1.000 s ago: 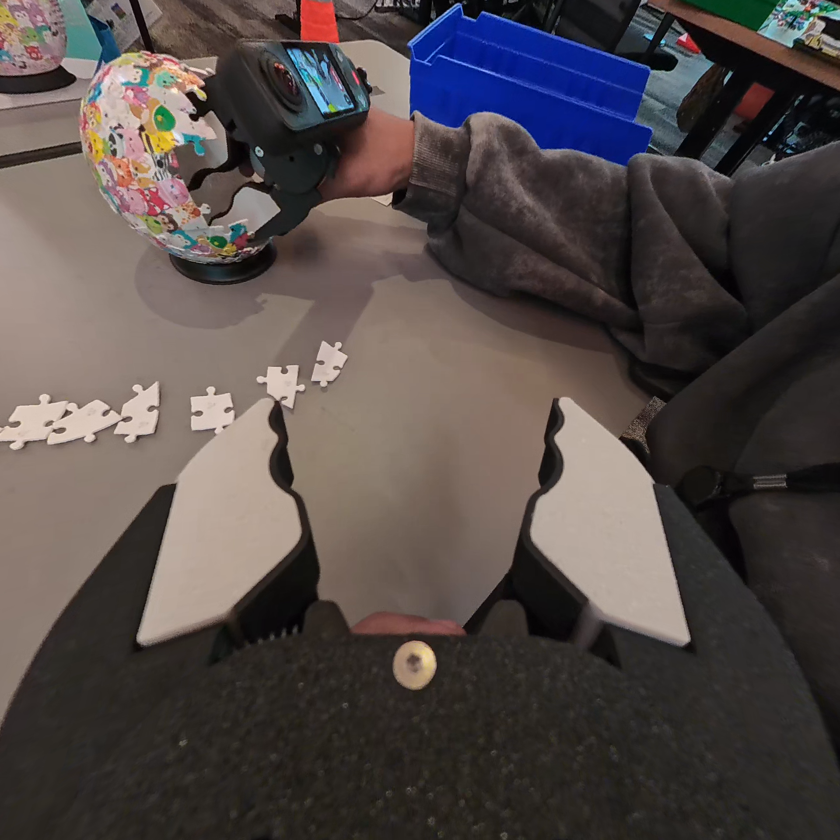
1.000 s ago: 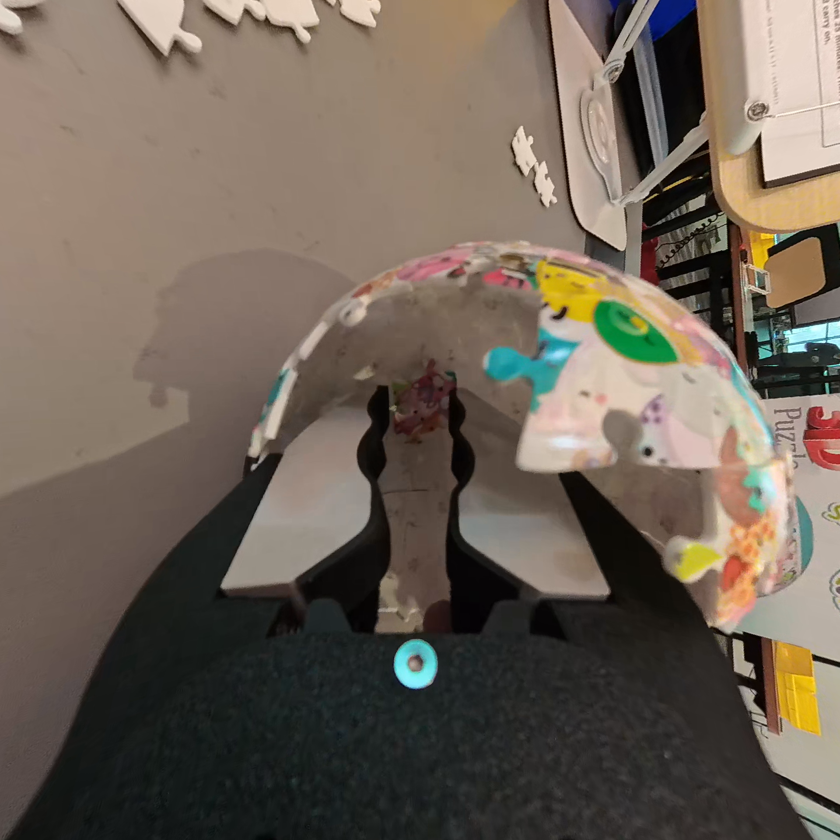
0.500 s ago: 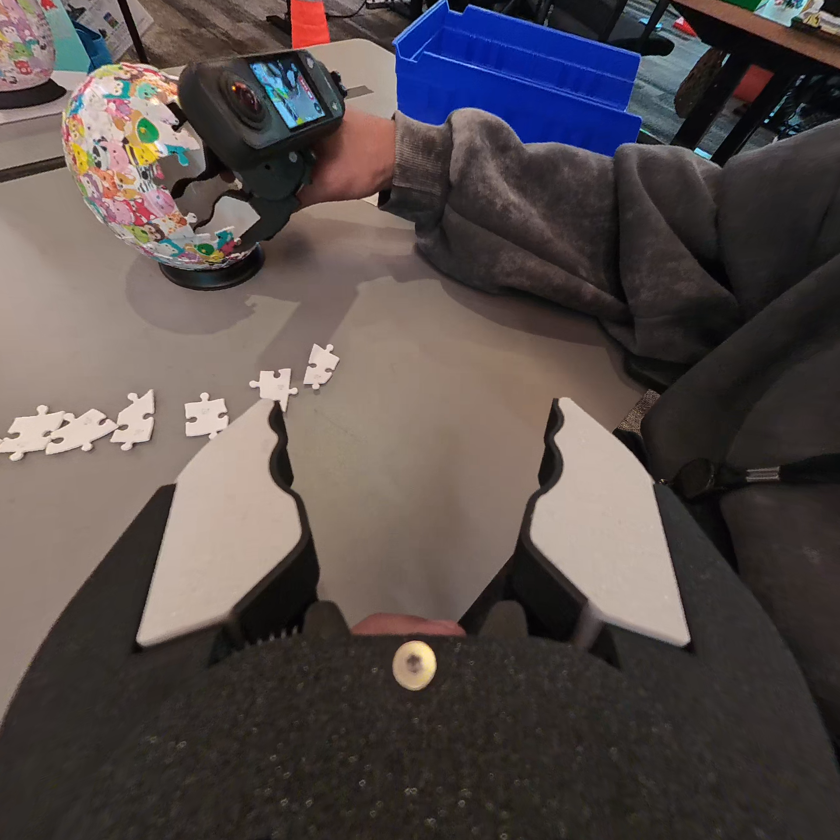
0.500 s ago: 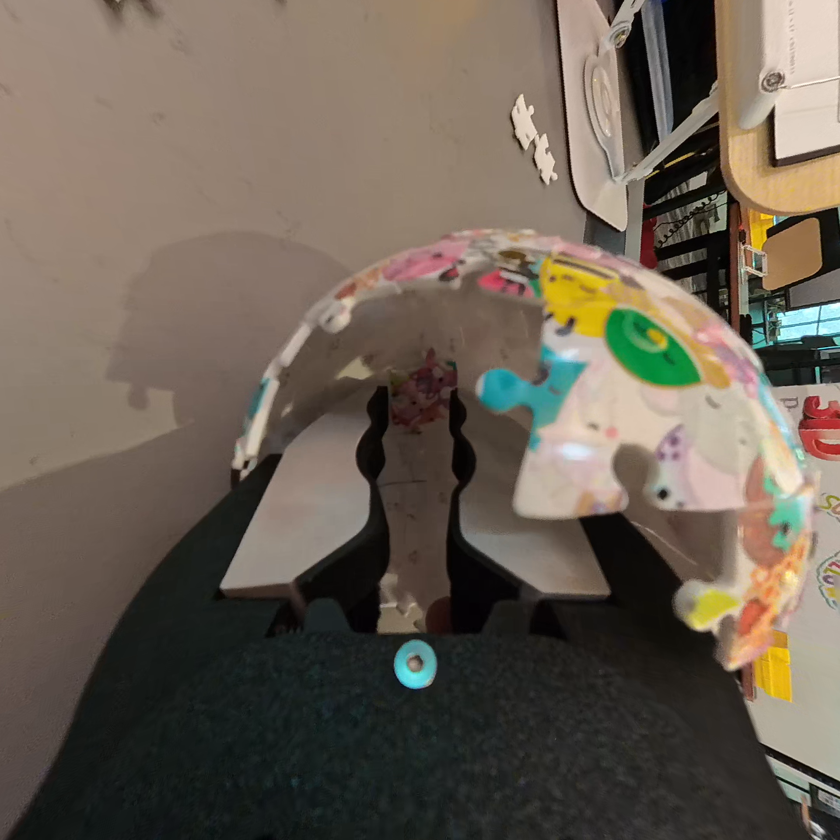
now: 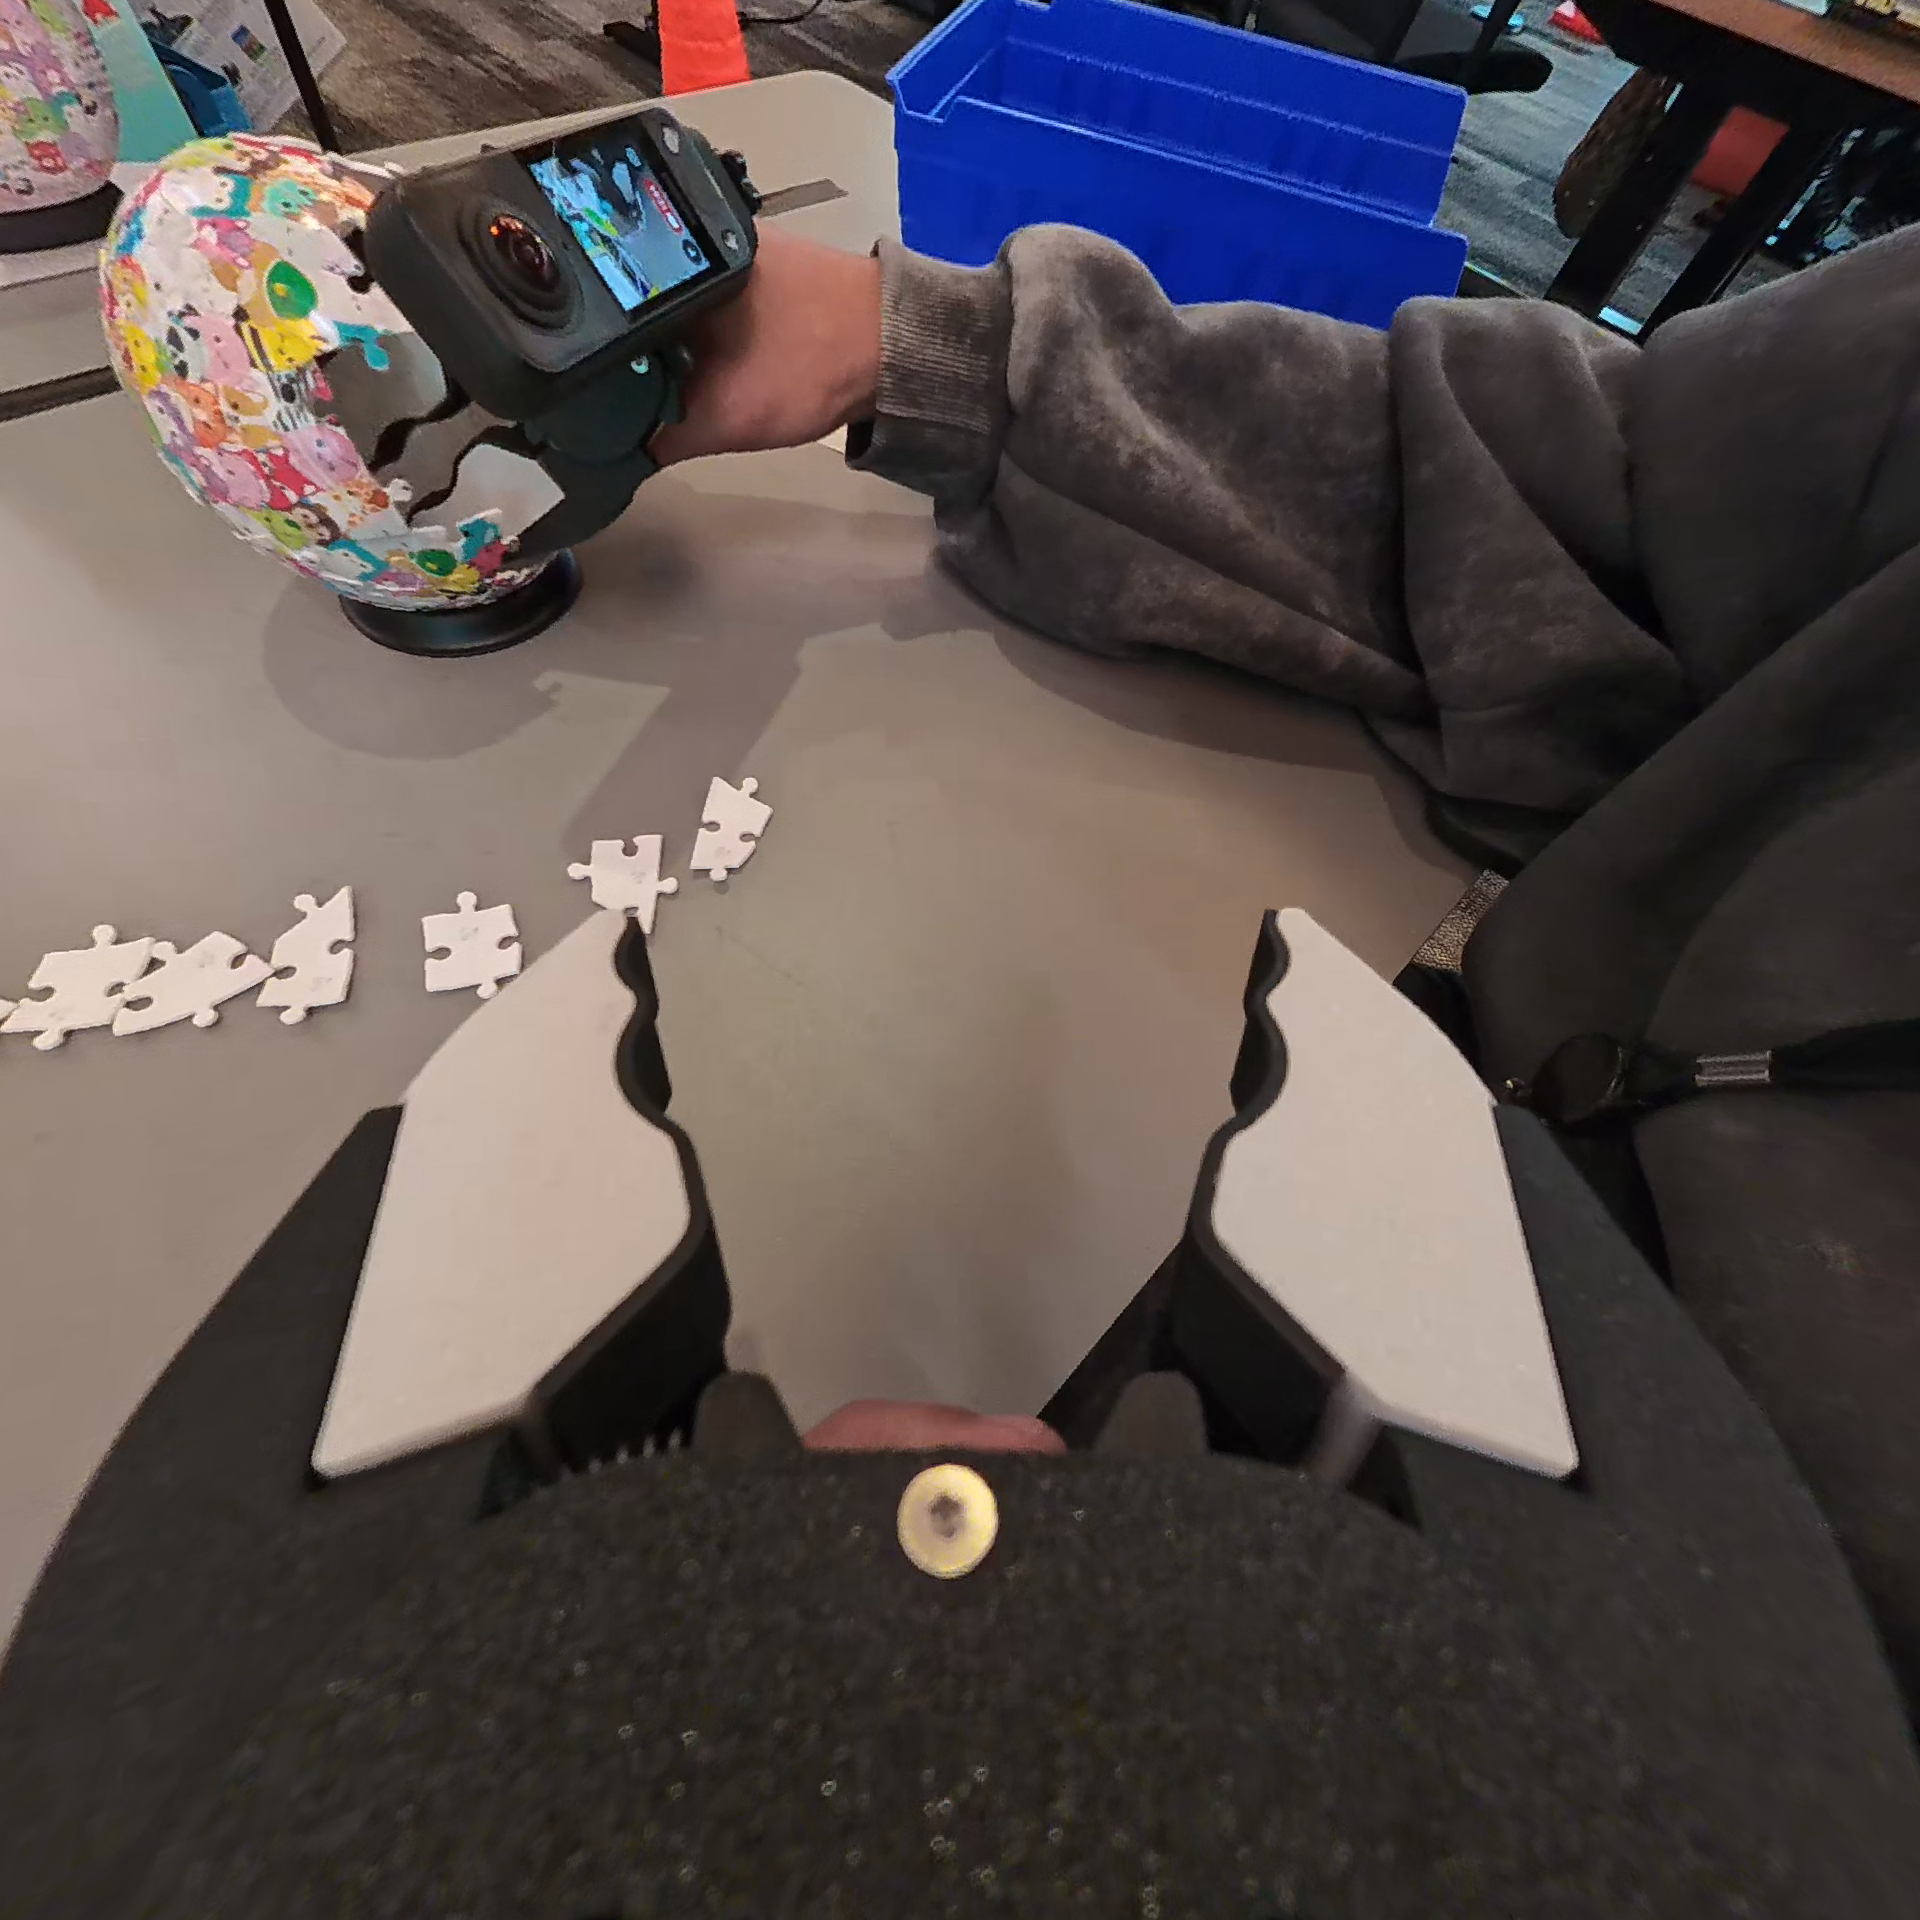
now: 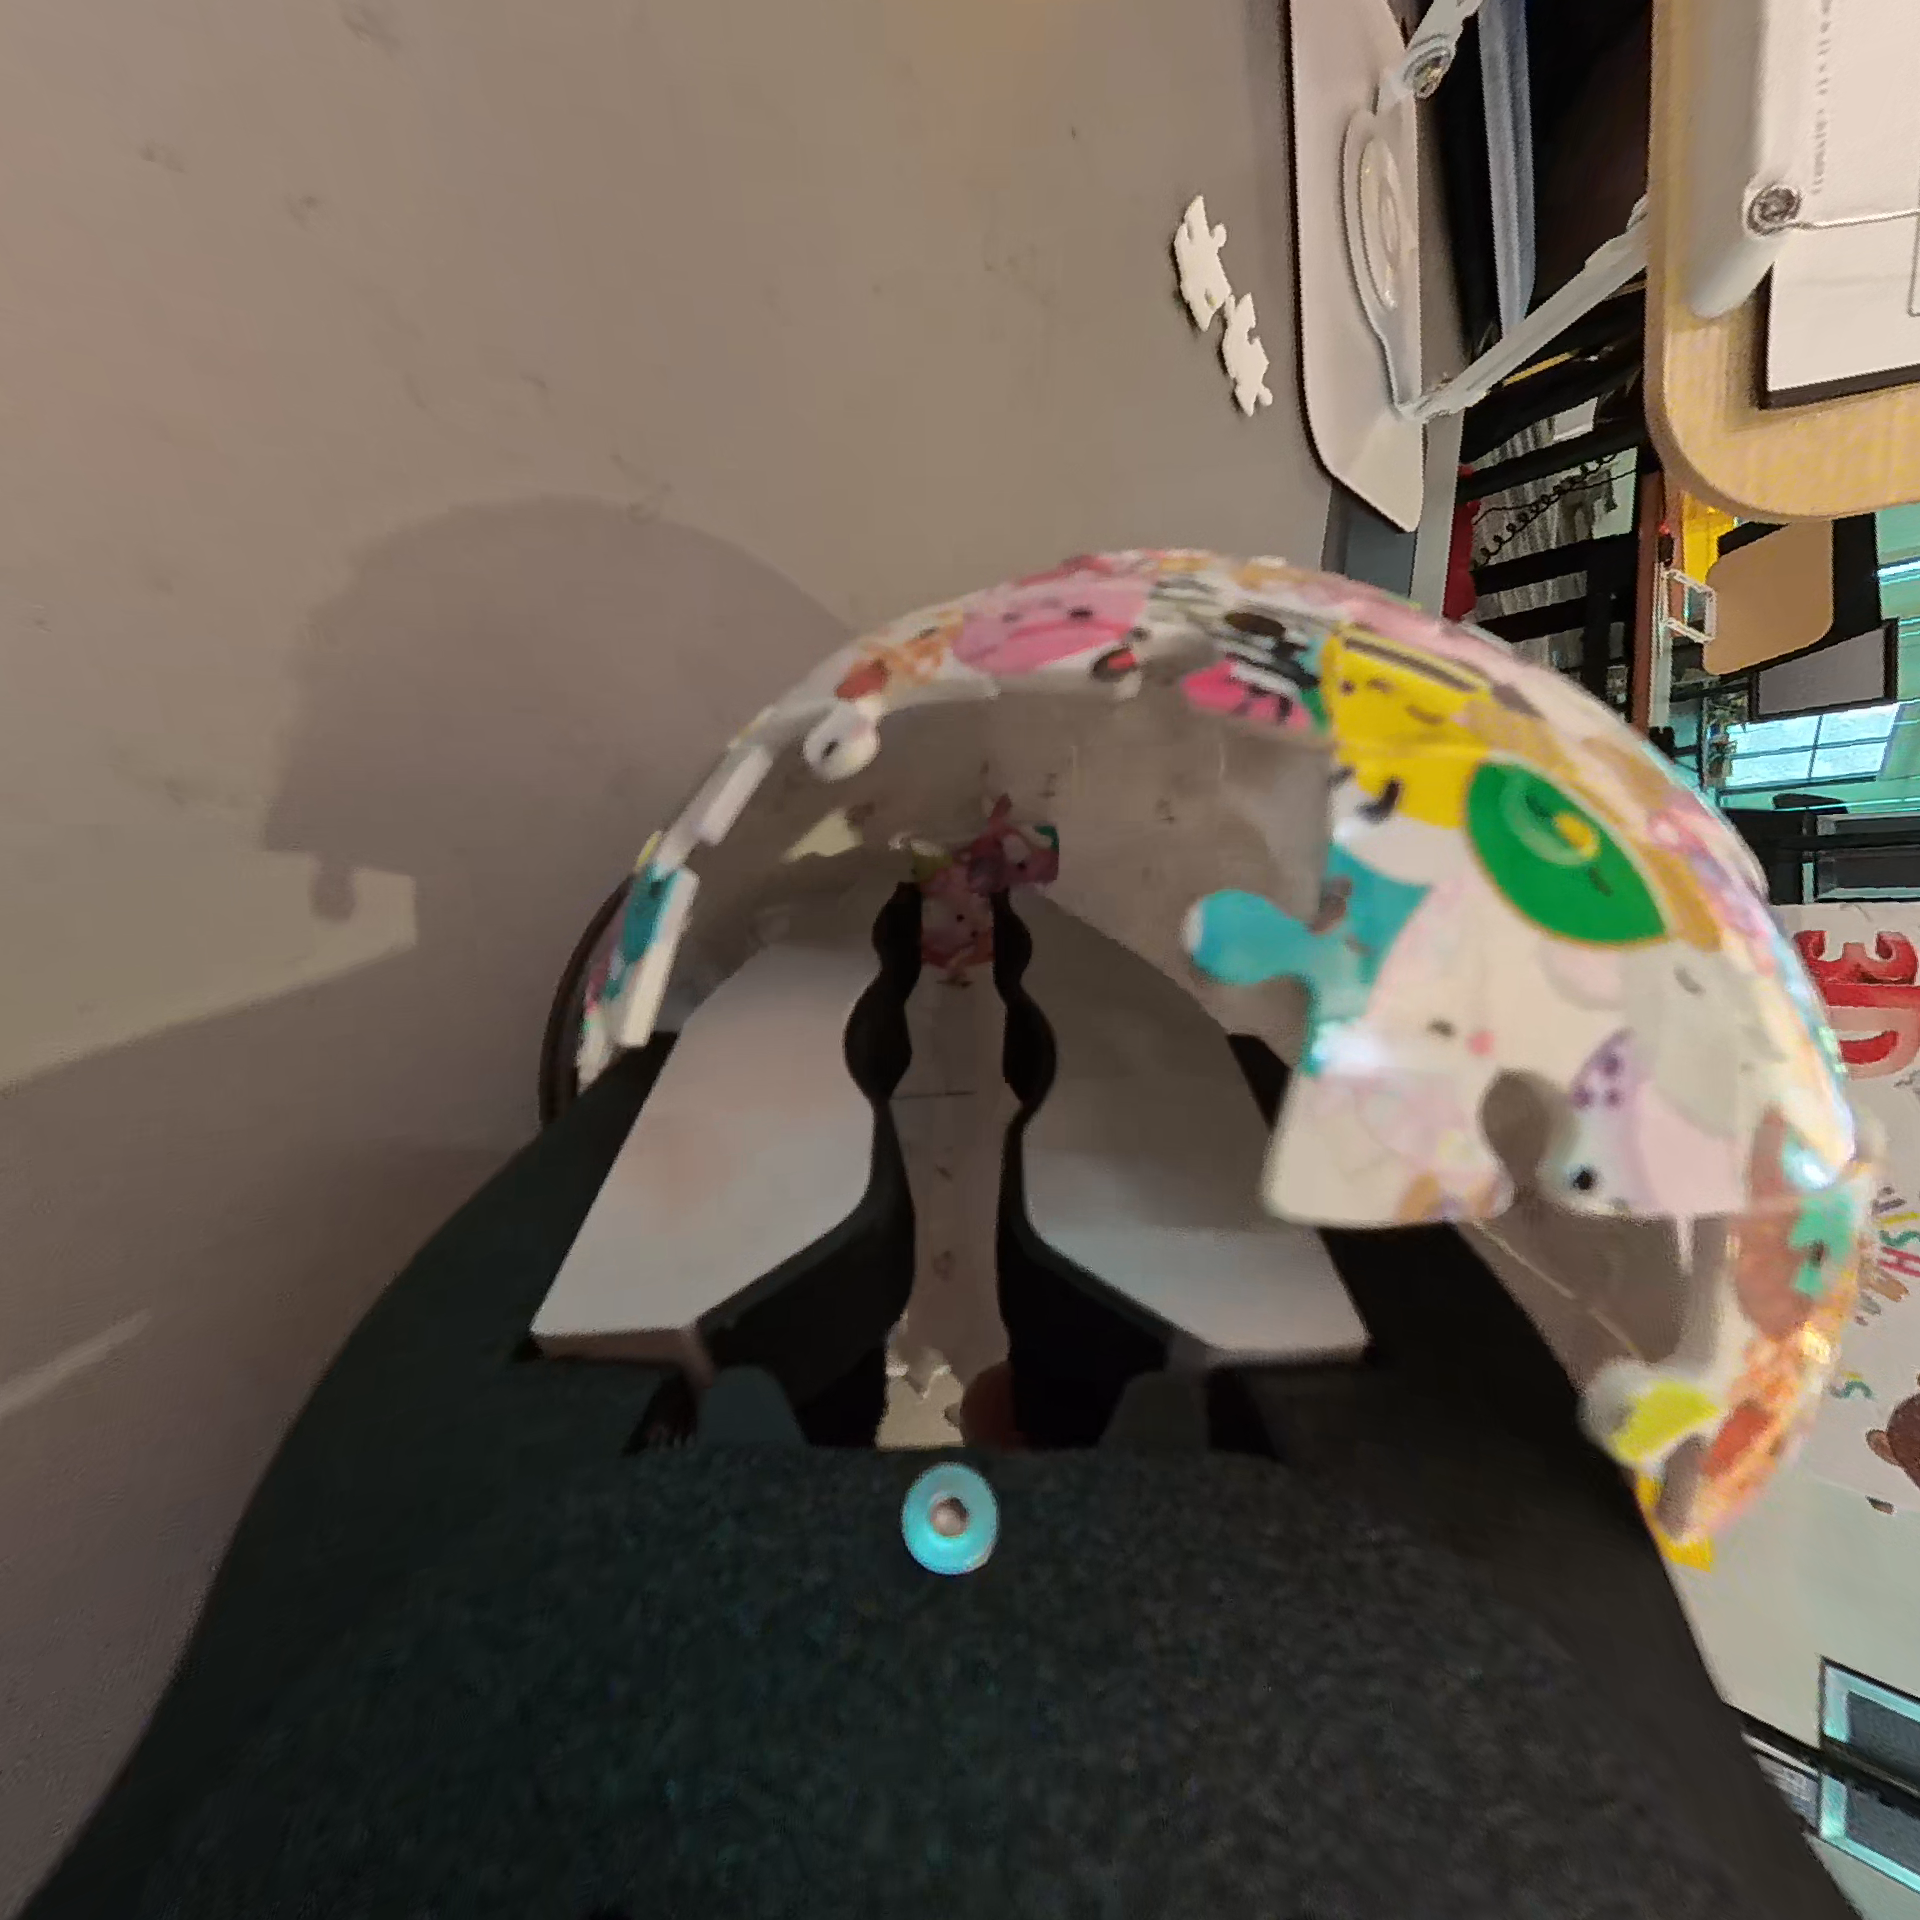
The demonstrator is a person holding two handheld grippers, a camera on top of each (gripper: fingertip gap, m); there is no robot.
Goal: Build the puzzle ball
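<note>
The colourful puzzle ball [image 5: 244,364] stands on a black stand [image 5: 462,623] at the far left of the grey table, with a large gap in its right side. My right gripper [image 5: 436,462] reaches into that gap. In the right wrist view, my right gripper [image 6: 951,904] is shut on a small colourful puzzle piece [image 6: 982,873] under the ball's shell [image 6: 1455,883]. My left gripper [image 5: 945,925] is open and empty, low over the table. Several white, face-down loose pieces [image 5: 468,945] lie in a row to its left front.
A blue bin [image 5: 1174,135] stands at the table's far edge. The person's grey sleeve [image 5: 1299,447] lies across the right side of the table. A second puzzle ball [image 5: 42,94] is at the far left. Two white pieces [image 6: 1226,301] lie beyond the ball. About 30 cm separates my left fingertips from my right.
My right gripper has kept the piece and shifted slightly inside the ball's gap, rolling a little. My left gripper stays open and has drifted slightly.
</note>
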